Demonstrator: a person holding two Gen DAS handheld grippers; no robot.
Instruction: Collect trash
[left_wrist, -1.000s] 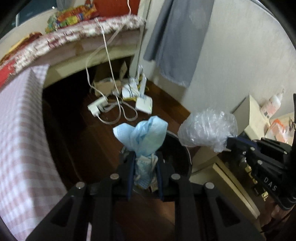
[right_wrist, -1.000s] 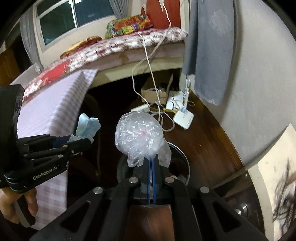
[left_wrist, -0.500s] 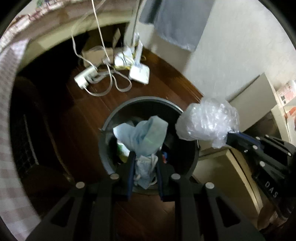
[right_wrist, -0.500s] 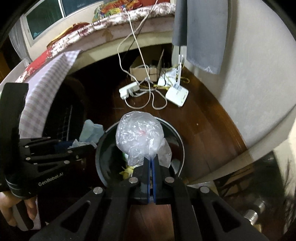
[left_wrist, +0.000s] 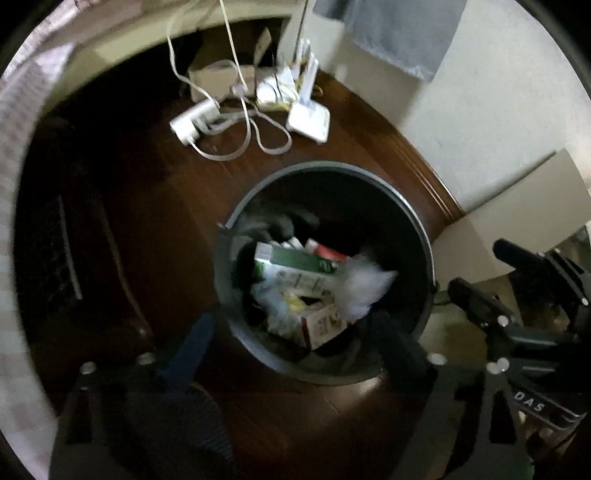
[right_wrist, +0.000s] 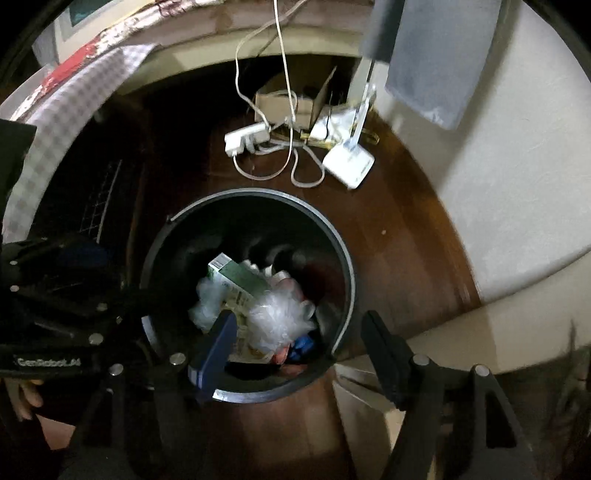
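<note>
My left tool (left_wrist: 291, 332) and right tool (right_wrist: 299, 332) are both opening, nothing between their fingers, poised over the dark bin (right_wrist: 343, 266). The clear plastic bag (right_wrist: 277, 317) lies inside among cartons; a power strip (right_wrist: 245, 138) sits on the floor beyond.

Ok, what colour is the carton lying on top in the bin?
Green carton, clearest in the right wrist view.

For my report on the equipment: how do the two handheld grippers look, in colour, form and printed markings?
Both are black, with long angled fingers, silver screw heads and blue pads. The left gripper carries white "GenRobot.AI" lettering on its side. The right gripper shows white letters "DAS". No cables or sleeves are visible.
</note>
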